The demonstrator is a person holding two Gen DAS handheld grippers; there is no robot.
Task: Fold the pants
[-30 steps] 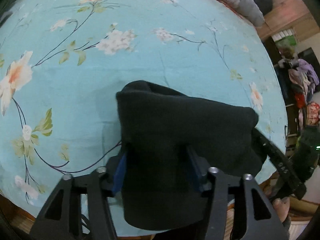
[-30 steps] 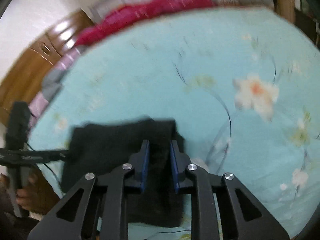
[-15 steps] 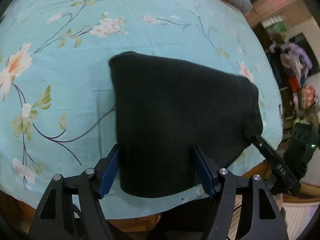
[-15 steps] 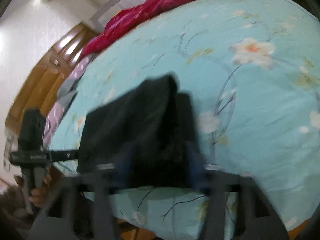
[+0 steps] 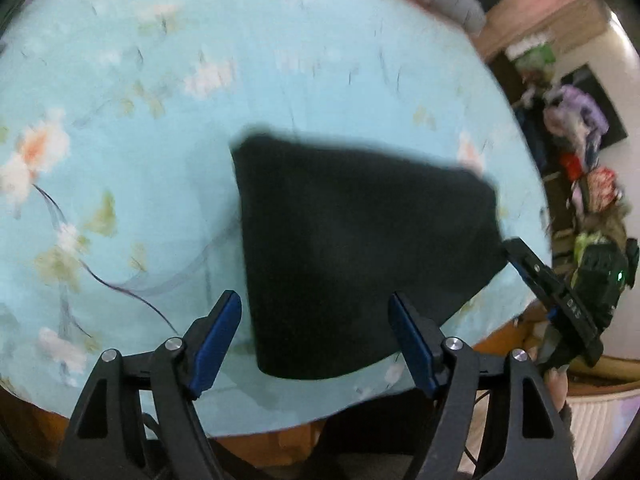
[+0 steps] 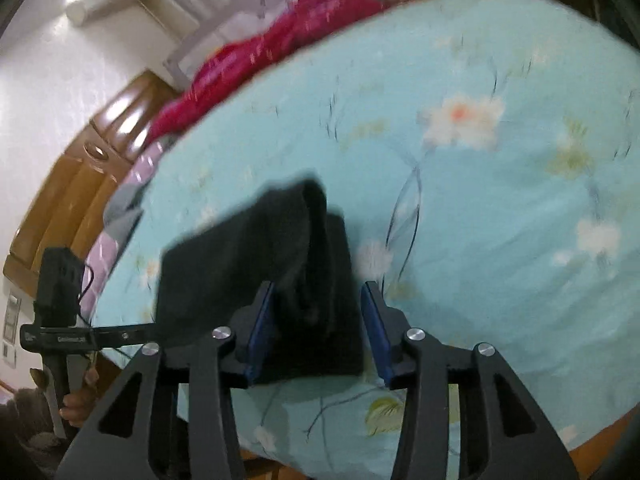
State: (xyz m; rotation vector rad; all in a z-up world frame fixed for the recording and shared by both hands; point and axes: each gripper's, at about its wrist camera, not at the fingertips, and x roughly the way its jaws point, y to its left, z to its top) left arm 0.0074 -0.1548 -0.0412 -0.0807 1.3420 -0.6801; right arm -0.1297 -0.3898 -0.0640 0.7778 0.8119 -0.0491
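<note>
The black pants point(image 5: 360, 248) lie folded into a compact bundle on the bed point(image 5: 280, 72), on its light blue sheet with a flower print, near the bed's near edge. In the left wrist view the bundle fills the centre, tapering toward 6 o'clock. The left tool point(image 5: 314, 320) sits at 6 o'clock of that view with its jaws spread wide; its blue-padded fingers point(image 5: 218, 334) flank the near end of the pants on either side with a gap showing, gripping nothing. The right tool point(image 5: 536, 276) enters the same view at 4 o'clock, its tip just at the right corner of the pants.

In the right wrist view the pants point(image 6: 256, 272) show a raised fold running from 12 toward 6 o'clock. The right tool point(image 6: 318, 332) is also open, its blue pads standing on either side of the near end of the bundle, close to the cloth but not pinching it. The left tool point(image 6: 120, 334) reaches in from 9 o'clock, its tip at the left edge of the pants.

A red blanket point(image 6: 280, 48) lies at the far side of the bed, at 11 o'clock. Both views are somewhat blurred.
</note>
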